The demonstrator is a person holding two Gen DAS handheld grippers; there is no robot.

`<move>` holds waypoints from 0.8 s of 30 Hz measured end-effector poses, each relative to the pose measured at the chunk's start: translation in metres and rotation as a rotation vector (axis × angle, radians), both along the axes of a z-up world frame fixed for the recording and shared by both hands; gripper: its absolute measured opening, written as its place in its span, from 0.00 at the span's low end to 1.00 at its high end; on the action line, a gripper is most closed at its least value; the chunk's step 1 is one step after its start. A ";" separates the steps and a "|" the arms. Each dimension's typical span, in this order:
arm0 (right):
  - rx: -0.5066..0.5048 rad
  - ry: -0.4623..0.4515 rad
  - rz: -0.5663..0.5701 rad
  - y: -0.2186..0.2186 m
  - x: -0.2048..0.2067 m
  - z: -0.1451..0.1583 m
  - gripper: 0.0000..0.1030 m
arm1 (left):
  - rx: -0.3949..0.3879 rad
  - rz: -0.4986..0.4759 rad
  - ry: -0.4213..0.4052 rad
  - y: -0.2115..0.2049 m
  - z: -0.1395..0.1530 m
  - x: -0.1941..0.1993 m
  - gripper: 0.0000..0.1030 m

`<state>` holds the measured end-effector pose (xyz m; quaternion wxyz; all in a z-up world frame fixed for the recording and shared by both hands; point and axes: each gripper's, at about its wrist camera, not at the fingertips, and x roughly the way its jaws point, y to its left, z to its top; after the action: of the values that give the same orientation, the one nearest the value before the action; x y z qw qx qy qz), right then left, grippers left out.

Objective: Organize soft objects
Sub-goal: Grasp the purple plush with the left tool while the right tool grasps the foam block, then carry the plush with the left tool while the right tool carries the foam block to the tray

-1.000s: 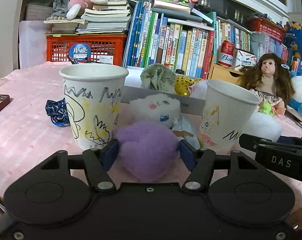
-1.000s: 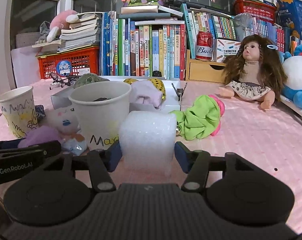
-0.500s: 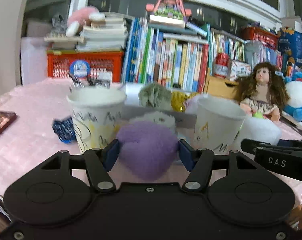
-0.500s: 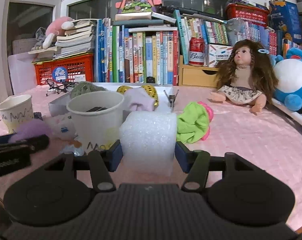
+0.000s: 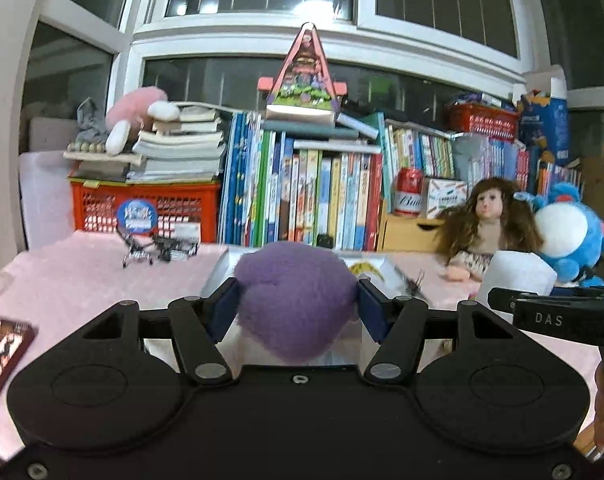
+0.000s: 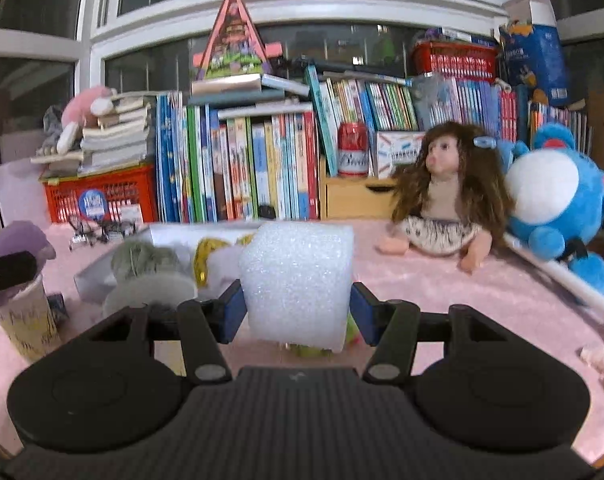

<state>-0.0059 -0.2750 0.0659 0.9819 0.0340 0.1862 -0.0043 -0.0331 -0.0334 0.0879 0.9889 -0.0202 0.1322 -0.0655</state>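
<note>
A purple fuzzy ball (image 5: 296, 292) is squeezed between the blue pads of my left gripper (image 5: 298, 308), held up above the pink tablecloth. My right gripper (image 6: 297, 312) is shut on a white foam block (image 6: 298, 276), also lifted off the table. In the right wrist view the left gripper (image 6: 6, 274) hangs with the purple ball (image 6: 20, 240) over a scribbled paper cup (image 6: 26, 322). A second white cup (image 6: 150, 292) stands before a white tray (image 6: 102, 268) that holds a grey-green soft lump (image 6: 142, 256) and a yellow piece (image 6: 206, 252). A green soft toy (image 6: 309, 350) peeks out under the foam.
A doll (image 6: 445, 200) and a blue plush (image 6: 553, 208) sit at the right. Books (image 6: 238, 168), a red basket (image 6: 98, 196) and a can (image 6: 353, 148) line the back. A dark flat object (image 5: 2, 348) lies at the left, small metal carts (image 5: 154, 248) farther back.
Both grippers have risen with their objects still gripped. The two cups have dropped out of the left wrist view, and the window now fills the upper part of both views.
</note>
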 end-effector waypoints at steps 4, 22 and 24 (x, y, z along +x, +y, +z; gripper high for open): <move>-0.002 -0.015 0.023 -0.003 0.011 0.017 0.59 | -0.036 -0.045 0.035 0.019 0.031 0.024 0.59; -0.023 0.281 0.175 0.004 0.112 0.038 0.59 | -0.110 -0.180 0.497 0.070 0.059 0.168 0.59; -0.010 0.323 0.182 0.004 0.125 0.035 0.59 | -0.126 -0.159 0.538 0.074 0.052 0.184 0.59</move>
<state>0.1189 -0.2706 0.1012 0.9357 0.0111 0.3438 0.0780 0.1510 0.0409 0.1403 0.9068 -0.0878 0.3867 -0.1431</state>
